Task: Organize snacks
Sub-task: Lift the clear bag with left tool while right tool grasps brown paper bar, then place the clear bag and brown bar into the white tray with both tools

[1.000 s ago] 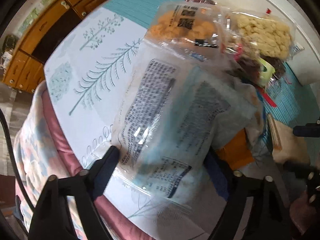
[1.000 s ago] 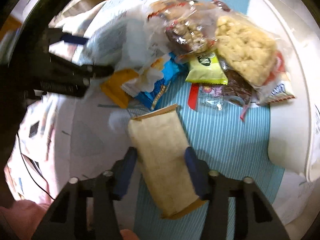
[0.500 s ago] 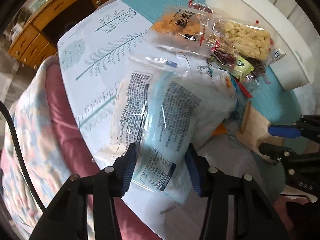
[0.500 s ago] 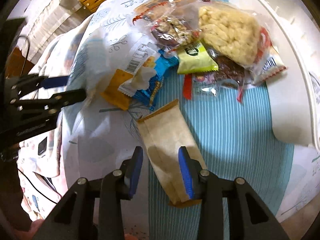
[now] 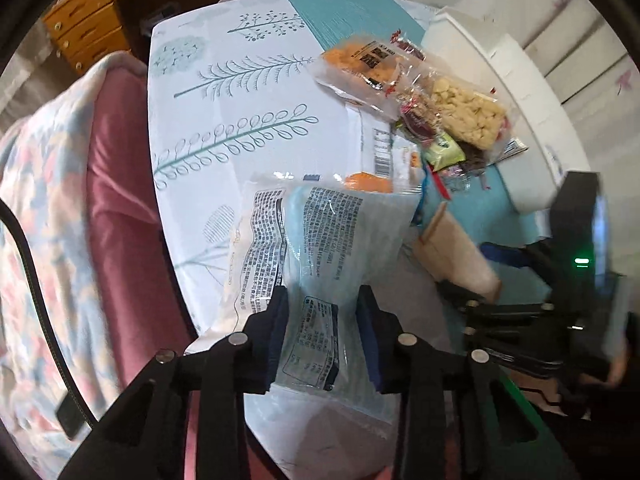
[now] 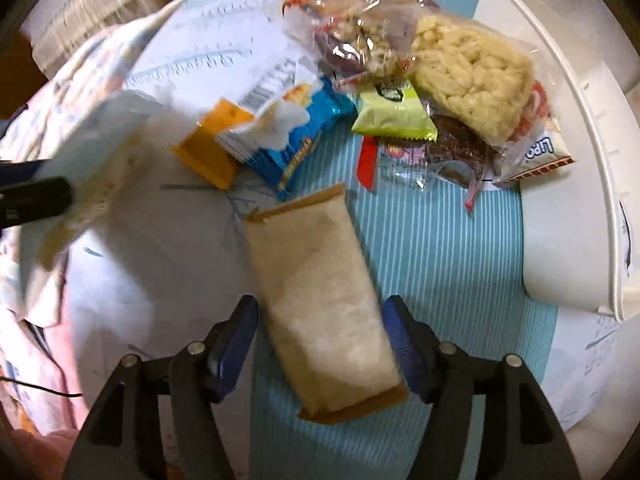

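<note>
My left gripper (image 5: 322,334) is shut on a clear plastic snack bag (image 5: 320,260) with black printed text, held above the table's near edge. My right gripper (image 6: 320,334) is open, its blue pads on either side of a tan paper-wrapped snack (image 6: 320,292) that lies on the teal striped mat (image 6: 440,248); a small gap shows at each side. The same tan snack shows in the left wrist view (image 5: 456,252). A pile of snacks sits beyond: a puffed-rice bag (image 6: 472,72), a green packet (image 6: 392,112), a blue packet (image 6: 292,140), an orange packet (image 6: 212,144).
A white tray (image 6: 568,160) stands at the right of the mat. The table has a white cloth with leaf prints (image 5: 224,92). A pink and floral blanket (image 5: 60,200) lies off the table's left edge. Wooden drawers (image 5: 88,20) stand at the back.
My left gripper has closed on the clear bag and drawn it back toward the table's near edge. My right gripper, closed on the tan snack half a second ago, has opened around it.
</note>
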`<action>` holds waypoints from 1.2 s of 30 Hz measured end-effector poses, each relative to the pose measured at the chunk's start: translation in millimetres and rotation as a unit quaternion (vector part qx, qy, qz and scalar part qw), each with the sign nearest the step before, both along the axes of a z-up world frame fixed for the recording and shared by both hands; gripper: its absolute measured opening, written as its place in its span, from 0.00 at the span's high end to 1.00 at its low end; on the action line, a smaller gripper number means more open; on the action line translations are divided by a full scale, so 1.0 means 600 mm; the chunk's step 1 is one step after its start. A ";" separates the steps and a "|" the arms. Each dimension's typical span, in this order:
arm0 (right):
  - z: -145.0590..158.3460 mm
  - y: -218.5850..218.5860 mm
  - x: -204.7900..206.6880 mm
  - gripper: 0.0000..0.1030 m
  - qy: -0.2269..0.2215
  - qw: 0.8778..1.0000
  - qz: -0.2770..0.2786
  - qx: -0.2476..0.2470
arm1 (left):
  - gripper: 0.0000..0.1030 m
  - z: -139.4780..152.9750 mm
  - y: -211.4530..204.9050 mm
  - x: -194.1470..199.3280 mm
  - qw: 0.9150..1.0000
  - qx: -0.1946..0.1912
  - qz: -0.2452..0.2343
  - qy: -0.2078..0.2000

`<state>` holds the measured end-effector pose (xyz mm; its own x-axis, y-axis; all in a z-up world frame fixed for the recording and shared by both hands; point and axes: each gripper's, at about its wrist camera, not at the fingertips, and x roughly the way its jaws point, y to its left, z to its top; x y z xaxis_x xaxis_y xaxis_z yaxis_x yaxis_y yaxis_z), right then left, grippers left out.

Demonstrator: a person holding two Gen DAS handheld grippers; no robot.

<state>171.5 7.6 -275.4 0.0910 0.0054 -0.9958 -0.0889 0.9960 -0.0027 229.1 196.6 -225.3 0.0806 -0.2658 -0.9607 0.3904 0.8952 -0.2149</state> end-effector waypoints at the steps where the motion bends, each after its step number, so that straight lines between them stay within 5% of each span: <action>1: -0.004 -0.003 0.001 0.35 0.002 1.000 -0.008 0.004 | 0.70 0.001 0.003 0.000 1.000 -0.008 0.007 0.002; 8: -0.002 -0.005 0.006 0.40 0.006 0.999 -0.035 0.006 | 0.72 0.017 0.023 -0.014 0.992 -0.099 0.073 0.019; 12: 0.003 -0.014 0.023 0.42 0.020 0.999 -0.040 0.020 | 0.73 0.027 0.016 -0.017 0.990 -0.107 0.086 0.017; 19: 0.015 -0.086 0.039 0.42 0.084 0.977 -0.127 0.148 | 0.73 0.067 -0.003 -0.021 0.984 -0.130 0.121 0.014; 23: 0.035 -0.121 0.039 0.42 0.100 0.965 -0.133 0.202 | 0.73 0.103 -0.019 -0.028 0.979 -0.144 0.142 -0.002; 36: 0.180 -0.237 0.037 0.43 0.042 0.959 -0.073 0.272 | 0.73 0.192 -0.138 -0.030 0.962 -0.196 0.186 -0.037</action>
<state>193.9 -134.6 -167.5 0.0505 0.5193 -0.8531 0.0748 0.8498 0.5218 211.3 113.6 -110.3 0.3038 -0.5464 -0.7805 0.0854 0.8315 -0.5489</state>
